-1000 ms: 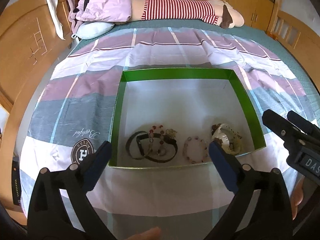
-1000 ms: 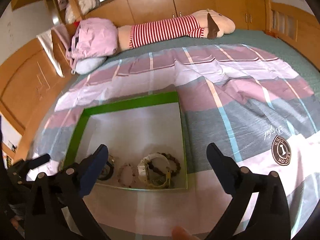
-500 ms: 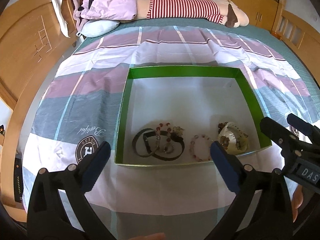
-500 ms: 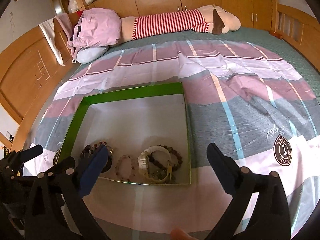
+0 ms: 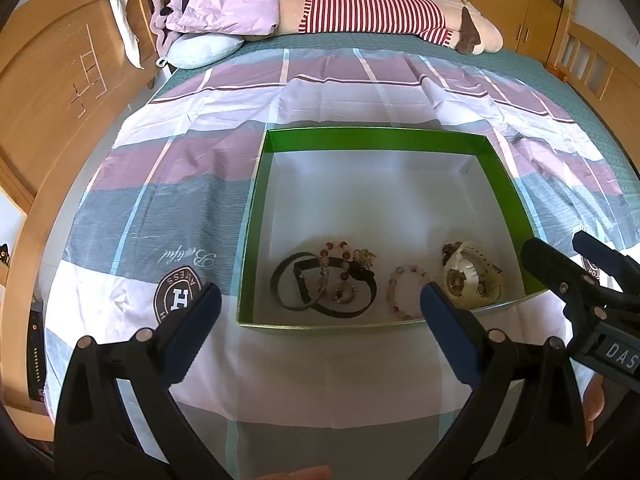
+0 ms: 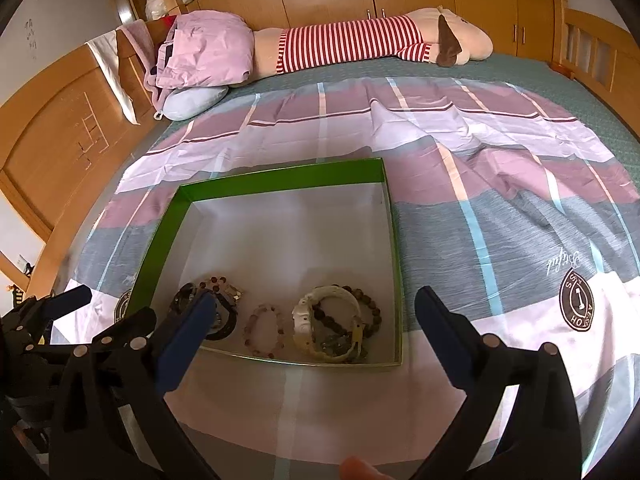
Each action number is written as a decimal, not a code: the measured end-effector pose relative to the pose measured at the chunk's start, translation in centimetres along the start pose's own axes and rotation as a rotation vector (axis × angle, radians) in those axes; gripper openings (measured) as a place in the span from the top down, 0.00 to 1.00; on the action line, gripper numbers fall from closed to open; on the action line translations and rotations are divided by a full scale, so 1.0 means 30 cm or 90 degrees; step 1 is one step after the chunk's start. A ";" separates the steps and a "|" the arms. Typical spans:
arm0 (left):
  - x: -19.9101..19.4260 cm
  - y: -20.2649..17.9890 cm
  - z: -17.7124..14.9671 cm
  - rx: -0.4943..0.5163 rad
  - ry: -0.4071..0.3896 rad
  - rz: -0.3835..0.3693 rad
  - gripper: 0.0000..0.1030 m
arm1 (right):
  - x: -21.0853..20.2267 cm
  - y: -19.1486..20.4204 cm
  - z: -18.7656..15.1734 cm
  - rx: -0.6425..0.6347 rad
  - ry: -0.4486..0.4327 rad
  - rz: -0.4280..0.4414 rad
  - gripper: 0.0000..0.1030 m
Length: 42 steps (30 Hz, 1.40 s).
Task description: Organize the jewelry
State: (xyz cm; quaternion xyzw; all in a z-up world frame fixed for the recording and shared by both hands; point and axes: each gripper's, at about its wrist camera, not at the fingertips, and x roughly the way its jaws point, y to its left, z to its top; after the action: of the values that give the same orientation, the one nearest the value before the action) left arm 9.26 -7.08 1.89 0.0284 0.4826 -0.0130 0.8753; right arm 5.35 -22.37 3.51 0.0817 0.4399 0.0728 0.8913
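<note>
Both your grippers are empty with fingers spread wide: left gripper [image 5: 316,310] hovers over the bed in front of the green box [image 5: 256,216], right gripper [image 6: 314,312] sits just beside it on the right, also short of the near wall. All the jewelry I can see is already inside the box, bunched along the near wall; nothing lies loose on the striped bedsheet [image 5: 160,208]. From the left: a black strap bracelet [image 5: 292,286] tangled with a dark beaded bracelet [image 5: 340,264], touching and overlapping; then a pink bead bracelet [image 5: 402,292] on its own, clear of both neighbours; then a cream watch [image 5: 470,276] in the right corner with a brown bead bracelet [image 6: 368,308] looped through or against it, can't tell which. The back two thirds of the box floor is bare. My read: collection is done, sorting isn't. You're left with untangling the left clump and the watch clump and spacing the pieces out. Neither gripper has started on a piece yet. The left clump looks the messier one.
</note>
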 end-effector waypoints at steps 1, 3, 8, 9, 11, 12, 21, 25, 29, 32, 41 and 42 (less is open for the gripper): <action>-0.001 -0.001 -0.001 0.001 -0.001 0.002 0.02 | 0.000 -0.002 0.000 0.002 0.001 0.002 0.03; 0.000 -0.002 -0.001 0.004 -0.001 0.003 0.02 | 0.000 -0.004 0.000 0.004 0.002 0.003 0.03; 0.005 -0.002 -0.001 0.005 0.003 0.005 0.02 | -0.002 -0.004 -0.002 0.003 0.001 0.006 0.03; 0.006 -0.001 -0.002 0.005 0.004 0.004 0.02 | -0.002 -0.004 -0.003 0.001 0.001 0.005 0.03; 0.006 -0.002 -0.002 0.006 0.004 0.003 0.02 | 0.000 -0.002 -0.002 -0.004 0.001 0.004 0.03; 0.007 -0.001 -0.002 0.006 0.003 0.004 0.02 | 0.000 -0.002 -0.003 -0.005 0.000 0.004 0.03; 0.012 -0.008 -0.002 0.011 0.006 0.004 0.02 | -0.001 0.004 -0.003 -0.009 0.000 0.001 0.03; 0.013 -0.020 -0.005 0.018 0.006 0.004 0.02 | 0.000 0.009 -0.002 -0.016 0.000 0.001 0.03; 0.015 -0.023 -0.007 0.020 0.007 0.003 0.02 | 0.001 0.014 -0.002 -0.023 0.001 -0.001 0.03; 0.016 -0.023 -0.007 0.019 0.008 0.003 0.02 | 0.001 0.016 -0.003 -0.025 0.000 -0.002 0.03; 0.017 -0.021 -0.007 0.018 0.009 0.004 0.02 | 0.001 0.017 -0.003 -0.025 0.000 -0.002 0.03; 0.019 -0.020 -0.007 0.017 0.009 0.004 0.02 | 0.001 0.017 -0.003 -0.025 0.000 -0.002 0.03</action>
State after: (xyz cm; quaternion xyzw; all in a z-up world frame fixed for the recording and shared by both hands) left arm 9.35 -7.66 1.28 0.0419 0.4887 -0.0166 0.8713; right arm 5.26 -21.85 3.54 0.0635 0.4386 0.0796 0.8929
